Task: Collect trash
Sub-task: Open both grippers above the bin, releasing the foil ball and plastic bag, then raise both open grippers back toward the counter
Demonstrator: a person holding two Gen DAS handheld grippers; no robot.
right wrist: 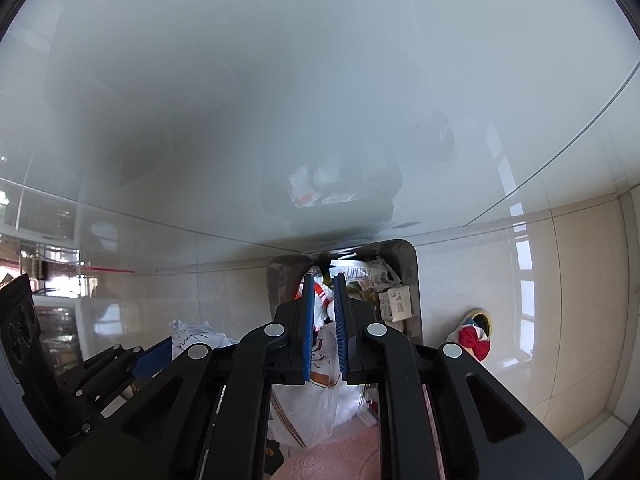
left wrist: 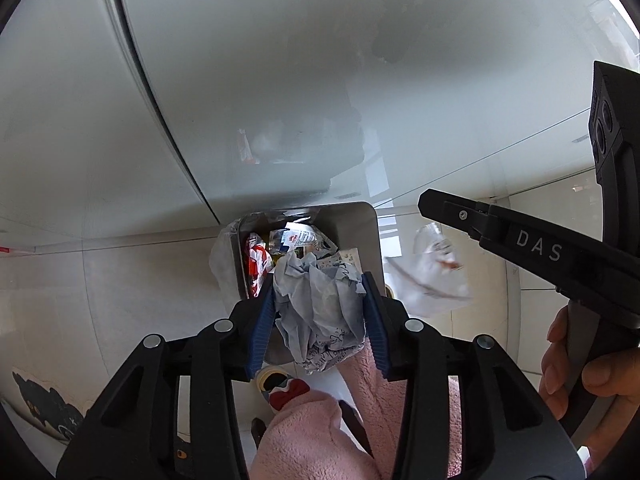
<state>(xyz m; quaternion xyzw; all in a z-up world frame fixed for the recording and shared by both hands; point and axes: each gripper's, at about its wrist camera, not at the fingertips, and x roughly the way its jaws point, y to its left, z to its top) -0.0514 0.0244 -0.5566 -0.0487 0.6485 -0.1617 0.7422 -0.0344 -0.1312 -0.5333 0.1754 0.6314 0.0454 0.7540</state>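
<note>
Left hand-held gripper (left wrist: 320,300) clamps crumpled paper (left wrist: 320,308); right hand-held gripper (right wrist: 323,308) pinches a plastic bag (right wrist: 320,392).

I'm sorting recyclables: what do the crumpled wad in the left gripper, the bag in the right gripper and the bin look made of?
Crumpled pale blue-white wad: looks like paper or tissue, matte, sharply creased, with faint print. Thin white translucent bag: plastic film, glossy, light shows through. Grey rounded-corner bin: smooth, slightly shiny wall; brushed metal or plastic, I can't tell.

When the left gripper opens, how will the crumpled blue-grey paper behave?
The crumpled blue-grey paper looks light and soft: the left gripper dents its folds. It probably drops slowly, perhaps springing open. Held above the metal trash bin, it may snag on heaped wrappers.
</note>
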